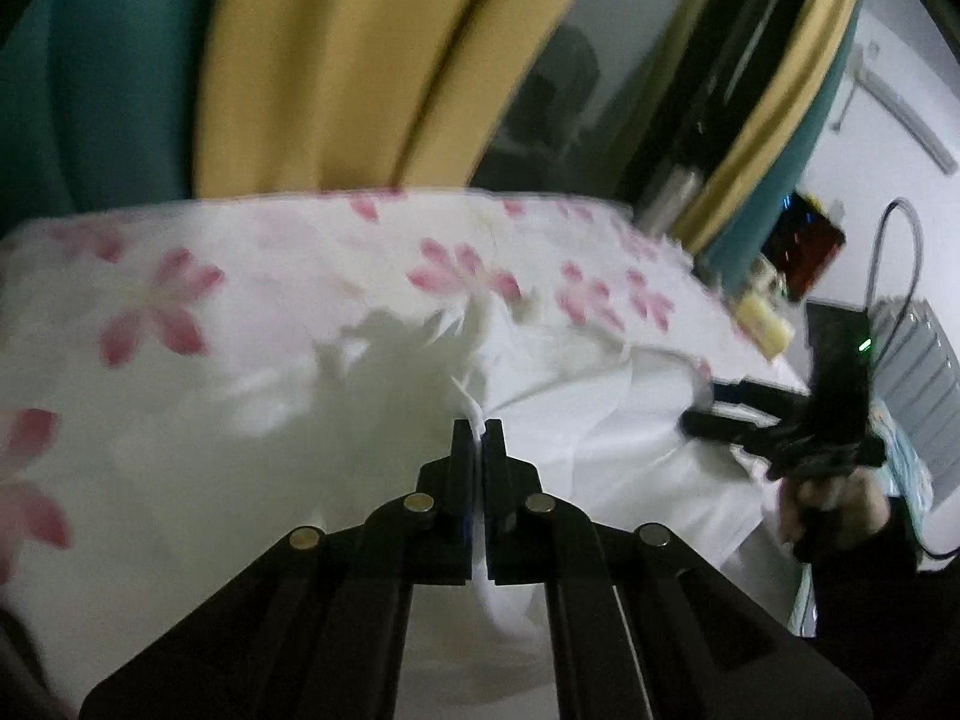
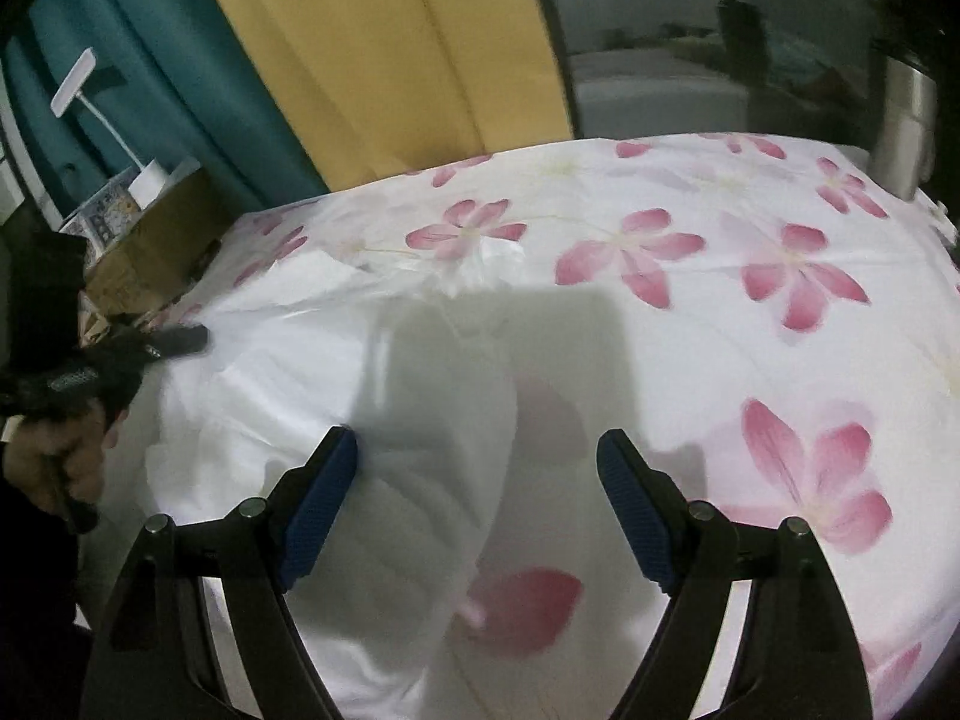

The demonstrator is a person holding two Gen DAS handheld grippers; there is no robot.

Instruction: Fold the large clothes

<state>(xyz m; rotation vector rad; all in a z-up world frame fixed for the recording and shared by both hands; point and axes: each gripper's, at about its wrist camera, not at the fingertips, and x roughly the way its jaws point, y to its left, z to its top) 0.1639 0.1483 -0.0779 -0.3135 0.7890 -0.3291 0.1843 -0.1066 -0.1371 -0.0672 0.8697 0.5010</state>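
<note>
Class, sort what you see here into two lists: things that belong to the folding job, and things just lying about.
Belongs to the job:
white garment
left gripper, shut on the garment
right gripper, open over it
flowered bedsheet, the folding surface

Just lying about:
desk lamp
cardboard box
curtains
</note>
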